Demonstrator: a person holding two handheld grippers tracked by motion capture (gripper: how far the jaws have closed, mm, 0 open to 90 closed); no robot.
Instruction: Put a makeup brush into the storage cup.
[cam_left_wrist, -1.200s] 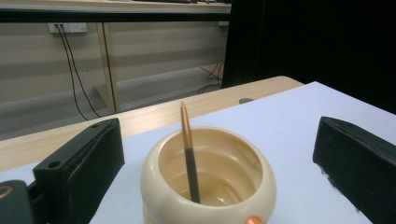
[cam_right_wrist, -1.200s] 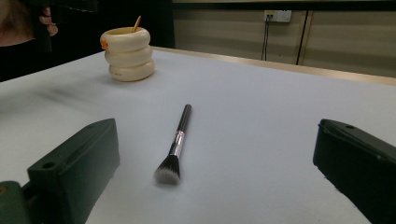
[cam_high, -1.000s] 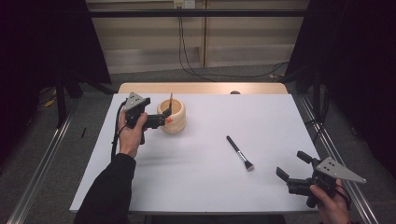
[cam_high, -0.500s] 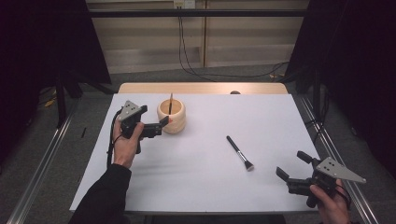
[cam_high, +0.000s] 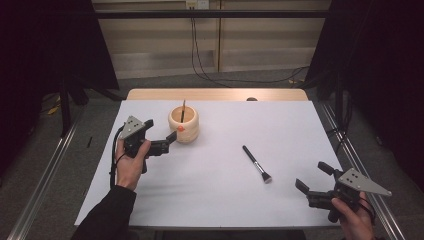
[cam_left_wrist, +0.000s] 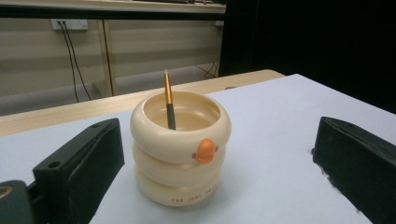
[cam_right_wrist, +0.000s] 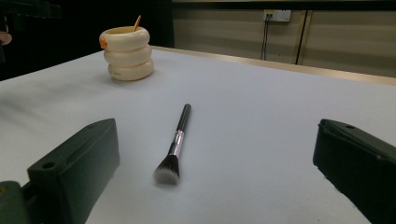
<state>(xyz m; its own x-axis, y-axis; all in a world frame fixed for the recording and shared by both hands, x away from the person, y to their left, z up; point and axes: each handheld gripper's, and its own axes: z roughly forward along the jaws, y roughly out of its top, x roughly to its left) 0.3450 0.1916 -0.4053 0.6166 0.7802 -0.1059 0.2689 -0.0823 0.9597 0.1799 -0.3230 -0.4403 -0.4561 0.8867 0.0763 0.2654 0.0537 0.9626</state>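
holder (cam_high: 183, 123): cream ringed pot, far-left table (cam_high: 300, 130), pencil (cam_high: 183, 111) upright inside
brush (cam_high: 257, 164): flat mid-table, bristles toward right gripper (cam_high: 314, 183)
right gripper: jaws spread, lined up for pickup
left gripper (cam_high: 174, 134): spread, empty, beside holder

We see a white tabletop (cam_high: 300, 130) with a wooden far edge, grey floor (cam_high: 165, 82) behind, and black cables (cam_high: 200, 55) down the wall.

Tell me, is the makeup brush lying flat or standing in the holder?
Lying flat: the makeup brush rests on the table, apart from the holder.
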